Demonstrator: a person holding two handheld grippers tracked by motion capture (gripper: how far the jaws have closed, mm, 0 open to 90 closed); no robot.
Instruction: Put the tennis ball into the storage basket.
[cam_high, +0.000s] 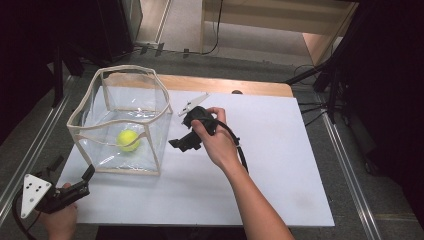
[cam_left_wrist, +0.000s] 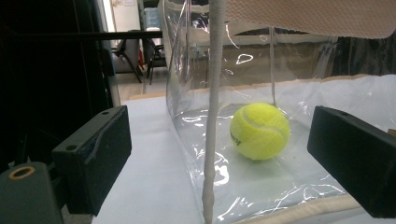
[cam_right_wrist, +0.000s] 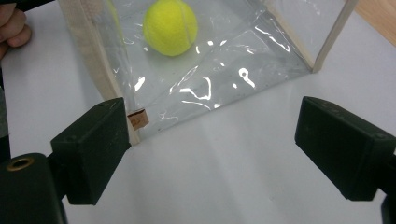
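Note:
A clear plastic box (cam_high: 120, 117) with cream fabric edging stands open-topped on the left of the white board. A yellow tennis ball (cam_high: 128, 140) lies on its floor. My left gripper (cam_high: 75, 172) sits low by the box's near left corner, open; in the left gripper view its jaws (cam_left_wrist: 219, 161) frame the corner seam (cam_left_wrist: 212, 140), with the ball (cam_left_wrist: 259, 130) behind the plastic. My right gripper (cam_high: 176, 144) hovers just right of the box, open. In the right gripper view its jaws (cam_right_wrist: 212, 149) stand over bare board, facing the box wall and the ball (cam_right_wrist: 170, 27).
The white board (cam_high: 280, 165) lies on a wooden table whose back edge (cam_high: 225, 85) shows behind it. Metal rails (cam_high: 345, 165) run along both sides. Cables and dark stands crowd the floor at the back right. Fingers of the other hand (cam_right_wrist: 11, 28) appear beyond the box.

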